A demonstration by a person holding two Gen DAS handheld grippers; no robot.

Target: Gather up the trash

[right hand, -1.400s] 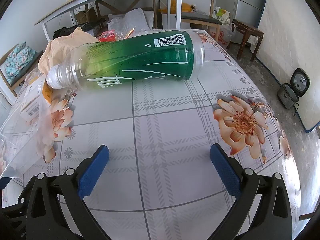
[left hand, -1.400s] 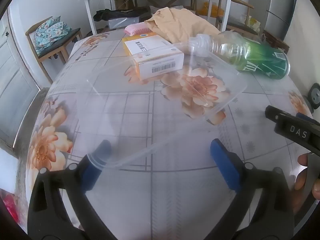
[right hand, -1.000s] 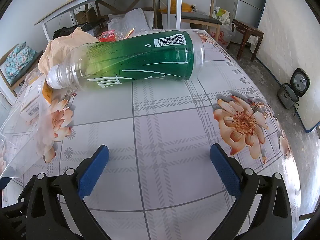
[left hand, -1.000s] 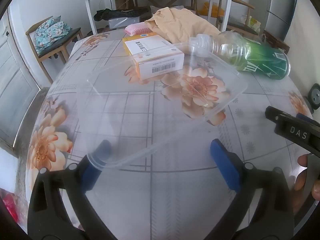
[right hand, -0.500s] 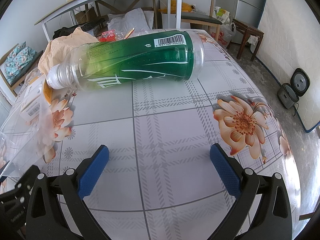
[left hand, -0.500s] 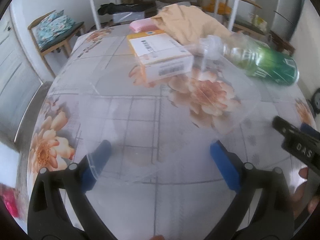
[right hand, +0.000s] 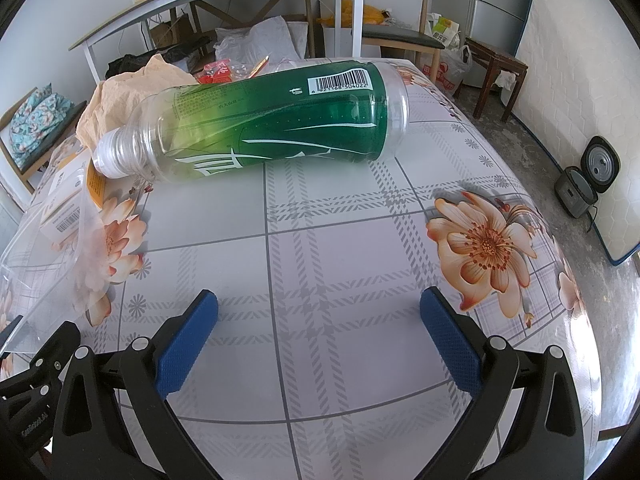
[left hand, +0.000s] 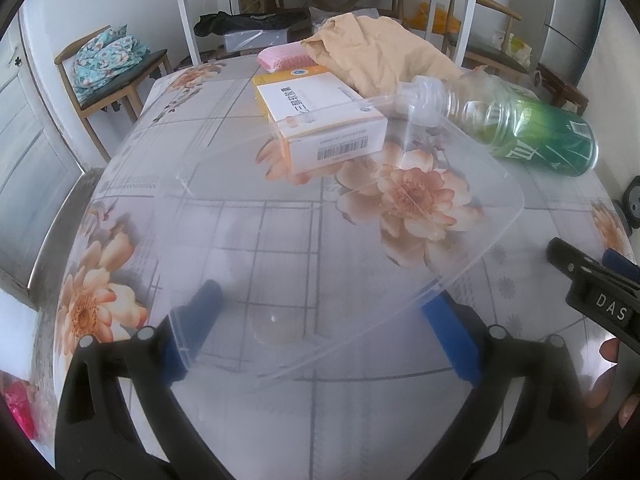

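While the left gripper [left hand: 322, 328] has its blue pads spread wide, a clear zip bag [left hand: 320, 216] lies over the table [left hand: 360, 408] right in front of it, with the bag's near edge draped across both fingertips; honestly can't tell if either pad is actually pinching the plastic. Past the bag's far edge sits a white and orange box [left hand: 320, 124] with a barcode facing the camera, and the bag's upper lip overlaps it. Just right of the box, an empty green-labelled bottle [left hand: 508, 120] lies on its side, cap pointing toward the box. Behind those there's a crumpled tan paper bag [left hand: 380, 56] and something pink [left hand: 280, 58]. Over on the right wrist view, the right gripper [right hand: 318, 334] is also wide apart, holding nothing, hovering over bare tablecloth with the bottle lying crosswise well ahead of it.
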